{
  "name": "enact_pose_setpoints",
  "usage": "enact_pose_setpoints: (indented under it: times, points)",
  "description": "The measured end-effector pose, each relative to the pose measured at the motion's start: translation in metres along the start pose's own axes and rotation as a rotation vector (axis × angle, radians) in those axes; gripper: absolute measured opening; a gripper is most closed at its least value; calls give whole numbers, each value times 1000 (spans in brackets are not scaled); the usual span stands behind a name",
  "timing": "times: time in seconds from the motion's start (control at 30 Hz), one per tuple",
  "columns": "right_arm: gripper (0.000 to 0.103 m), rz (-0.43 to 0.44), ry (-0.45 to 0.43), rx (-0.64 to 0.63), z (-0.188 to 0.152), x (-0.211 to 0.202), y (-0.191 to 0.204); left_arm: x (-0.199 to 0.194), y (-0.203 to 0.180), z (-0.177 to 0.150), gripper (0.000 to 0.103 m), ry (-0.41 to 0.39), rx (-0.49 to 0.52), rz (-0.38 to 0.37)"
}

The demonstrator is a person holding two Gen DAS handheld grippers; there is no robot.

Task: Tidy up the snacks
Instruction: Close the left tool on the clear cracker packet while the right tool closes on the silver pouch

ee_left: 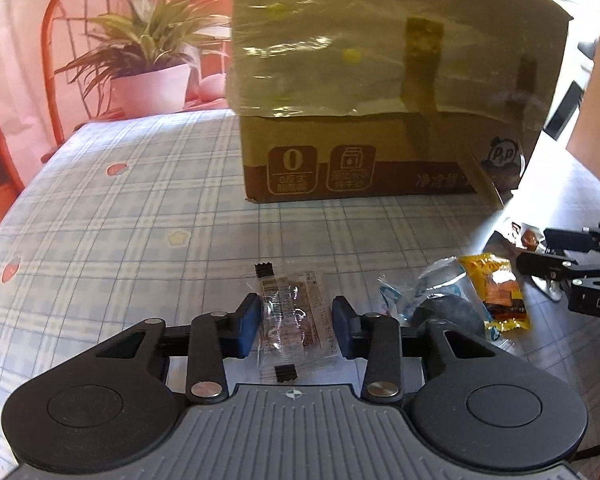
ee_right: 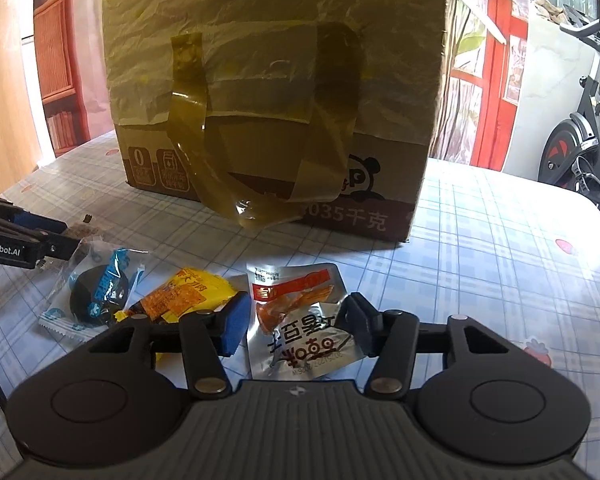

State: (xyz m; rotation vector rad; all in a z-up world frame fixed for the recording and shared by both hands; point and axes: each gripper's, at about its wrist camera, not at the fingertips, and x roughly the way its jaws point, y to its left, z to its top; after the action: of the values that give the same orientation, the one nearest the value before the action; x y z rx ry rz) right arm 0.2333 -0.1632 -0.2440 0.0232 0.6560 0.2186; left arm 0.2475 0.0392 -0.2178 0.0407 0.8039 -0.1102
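Observation:
My left gripper (ee_left: 295, 322) is open, its blue pads on either side of a clear-wrapped brown snack bar (ee_left: 296, 324) lying on the checked tablecloth. My right gripper (ee_right: 296, 326) is open around a silver snack pouch with red print (ee_right: 300, 320). Between the two lie a yellow-orange snack packet (ee_right: 188, 296) (ee_left: 496, 288) and a clear packet with a dark round snack (ee_right: 96, 296) (ee_left: 432, 296). A tall cardboard box (ee_left: 380, 80) (ee_right: 276, 92) wrapped in yellowish tape stands behind them. The right gripper's fingers show at the right edge of the left wrist view (ee_left: 572, 264).
The checked tablecloth (ee_left: 120, 216) covers the table. A potted plant (ee_left: 152, 64) and a red chair stand past the far left edge. An exercise bike (ee_right: 580, 120) stands at the right, off the table. The left gripper shows at the left edge of the right wrist view (ee_right: 24, 236).

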Motion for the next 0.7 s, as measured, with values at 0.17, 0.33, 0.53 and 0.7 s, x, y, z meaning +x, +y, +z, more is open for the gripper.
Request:
enact_pose_setpoints:
  times: [0.17,0.33,0.53,0.7]
  points:
    - [40,-9,-21,27,-1,-4,-4,-9,5,2,40,-33,-25,-20]
    - [40,-11,-15,27,-1,-3,-4,-21,7,6,40,-69,-39,-32]
    - [52,36,1,59,-1,-2,-10,-31,15,7,40,-98,-84,-41]
    - [59,7,20,-22,0,2,5,-38,18,6,40,-112,-104,-58]
